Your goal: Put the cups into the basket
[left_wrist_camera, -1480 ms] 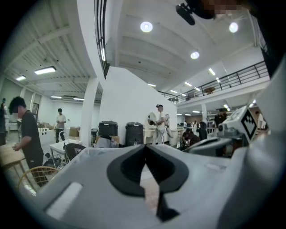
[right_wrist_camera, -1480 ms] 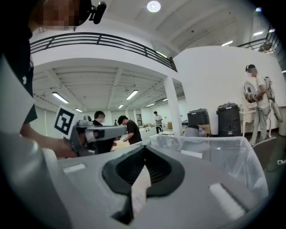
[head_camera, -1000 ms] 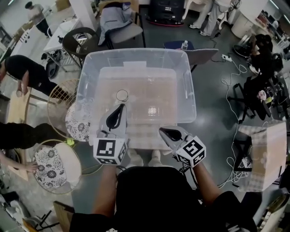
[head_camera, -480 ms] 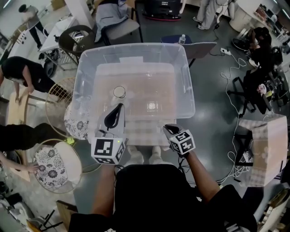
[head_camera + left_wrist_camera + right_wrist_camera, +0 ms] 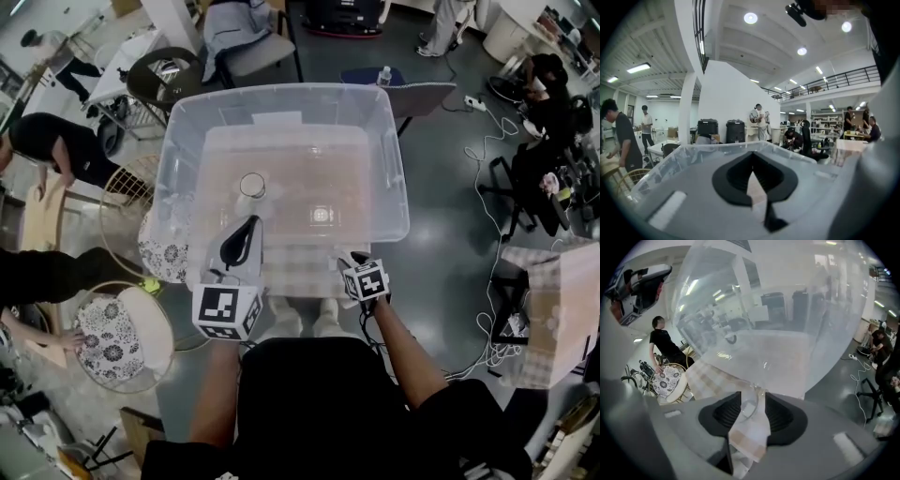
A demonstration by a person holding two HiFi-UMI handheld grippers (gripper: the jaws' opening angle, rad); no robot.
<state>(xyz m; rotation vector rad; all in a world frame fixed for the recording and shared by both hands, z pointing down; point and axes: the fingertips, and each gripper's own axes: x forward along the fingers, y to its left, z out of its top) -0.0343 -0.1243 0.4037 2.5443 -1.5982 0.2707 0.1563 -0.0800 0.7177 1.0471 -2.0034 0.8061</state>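
The basket is a large clear plastic bin (image 5: 394,202) on a checked cloth (image 5: 300,272). Inside it a clear cup (image 5: 251,185) stands at the left, and a second clear cup (image 5: 322,216) glints near the middle. My left gripper (image 5: 246,232) reaches over the bin's near wall, just short of the left cup, shut and empty (image 5: 752,159). My right gripper (image 5: 356,262) is outside the bin at its near right corner. Its jaws are opening around a clear cup (image 5: 746,405) that stands on the cloth between them (image 5: 749,401). The bin wall (image 5: 778,333) fills that view ahead.
Two wicker chairs with floral cushions (image 5: 117,337) stand at the left, beside people bending over (image 5: 52,141). Chairs (image 5: 253,56) stand beyond the bin. Cables (image 5: 487,187) trail on the floor at the right, near a cardboard box (image 5: 553,309).
My right gripper has drawn in toward the bin's near right corner and tipped downward, its marker cube now facing up. The left gripper and the cups in the bin have stayed put.
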